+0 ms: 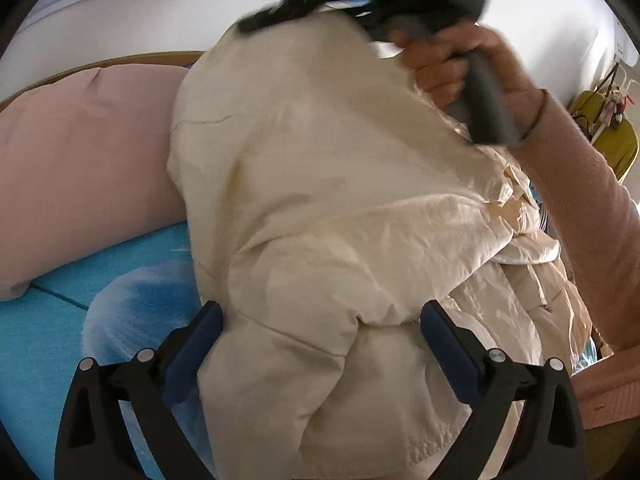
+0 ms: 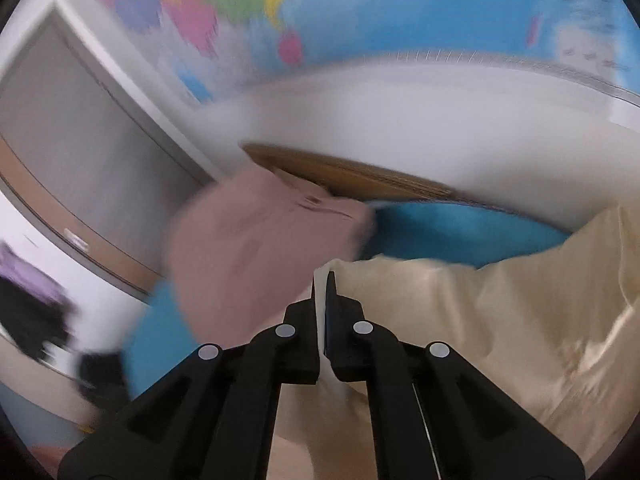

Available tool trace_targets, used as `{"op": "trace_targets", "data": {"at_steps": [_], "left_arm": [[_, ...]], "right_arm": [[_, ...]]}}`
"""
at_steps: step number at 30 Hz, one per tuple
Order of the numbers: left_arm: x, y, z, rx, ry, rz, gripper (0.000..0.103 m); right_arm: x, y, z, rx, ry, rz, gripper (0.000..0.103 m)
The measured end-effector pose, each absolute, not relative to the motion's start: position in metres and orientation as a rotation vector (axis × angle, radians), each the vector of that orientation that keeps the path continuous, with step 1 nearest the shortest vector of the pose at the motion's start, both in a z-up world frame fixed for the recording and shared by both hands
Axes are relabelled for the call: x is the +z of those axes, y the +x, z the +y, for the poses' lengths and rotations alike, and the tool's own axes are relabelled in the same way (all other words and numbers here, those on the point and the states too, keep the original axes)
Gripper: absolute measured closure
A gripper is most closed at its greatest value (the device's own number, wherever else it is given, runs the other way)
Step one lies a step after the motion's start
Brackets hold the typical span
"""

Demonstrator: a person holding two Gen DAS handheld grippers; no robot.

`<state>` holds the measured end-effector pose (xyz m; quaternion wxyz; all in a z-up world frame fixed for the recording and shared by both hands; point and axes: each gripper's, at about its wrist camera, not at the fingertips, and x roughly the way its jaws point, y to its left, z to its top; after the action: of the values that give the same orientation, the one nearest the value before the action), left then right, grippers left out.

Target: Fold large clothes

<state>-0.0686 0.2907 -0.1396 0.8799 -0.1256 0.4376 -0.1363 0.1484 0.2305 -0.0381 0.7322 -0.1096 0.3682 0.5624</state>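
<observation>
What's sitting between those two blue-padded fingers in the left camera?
A bulge of the cream jacket lies between the wide-open left gripper fingers; the pads do not press it. The left wrist view shows this.

The left gripper (image 1: 320,332) has black angular arms studded with round silver screws, and its fingers (image 1: 192,354) carry dark blue pads. The right gripper (image 2: 323,300) shows the same black frame and silver screws. The person wears a pink ribbed-cuff sleeve (image 1: 592,216) and grips a grey handle (image 1: 486,96).
</observation>
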Motion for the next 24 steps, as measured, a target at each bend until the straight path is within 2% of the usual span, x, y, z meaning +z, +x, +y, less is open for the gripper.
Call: {"op": "trace_targets", "data": {"at_steps": [2,3,4,5,7,8,9,11,14,18,21,23,24], "left_arm": [[-0.139,-0.068,0.29,-0.284,-0.259,0.916,0.007],[-0.138,-0.068,0.289,-0.284,-0.257,0.923,0.007],[-0.138,-0.067,0.289,-0.281,-0.255,0.933,0.007],[-0.137,-0.067,0.284,-0.277,-0.254,0.941,0.007],[-0.13,-0.067,0.29,-0.272,-0.273,0.951,0.01],[-0.127,-0.067,0.291,-0.273,-0.278,0.941,0.01],[-0.119,-0.069,0.293,-0.275,-0.278,0.916,0.01],[-0.104,-0.071,0.294,-0.287,-0.263,0.873,0.01],[-0.083,-0.069,0.288,-0.331,-0.234,0.809,0.01],[-0.074,-0.037,0.255,-0.373,-0.134,0.836,0.01],[-0.082,-0.009,0.236,-0.394,-0.096,0.903,0.014],[-0.093,0.014,0.223,-0.386,-0.072,0.967,0.018],[-0.097,0.022,0.218,-0.381,-0.056,0.985,0.019]], "right_arm": [[-0.059,0.158,0.239,1.203,-0.236,0.85,0.096],[-0.071,0.164,0.244,1.178,-0.233,0.891,0.082],[-0.076,0.17,0.24,1.138,-0.253,0.903,0.055],[-0.074,0.172,0.234,1.062,-0.268,0.889,0.047],[-0.053,0.167,0.206,1.083,-0.222,0.836,0.044],[-0.041,0.163,0.19,1.1,-0.205,0.799,0.039],[-0.025,0.156,0.165,1.097,-0.203,0.753,0.03],[0.0,0.137,0.107,1.069,-0.237,0.65,0.029],[0.007,0.122,0.05,1.027,-0.282,0.587,0.023],[-0.022,0.101,-0.036,0.88,-0.366,0.615,0.022],[-0.064,0.097,-0.074,0.784,-0.36,0.682,0.016],[-0.083,0.096,-0.094,0.74,-0.343,0.693,0.016],[-0.088,0.095,-0.098,0.739,-0.331,0.691,0.021]]}}
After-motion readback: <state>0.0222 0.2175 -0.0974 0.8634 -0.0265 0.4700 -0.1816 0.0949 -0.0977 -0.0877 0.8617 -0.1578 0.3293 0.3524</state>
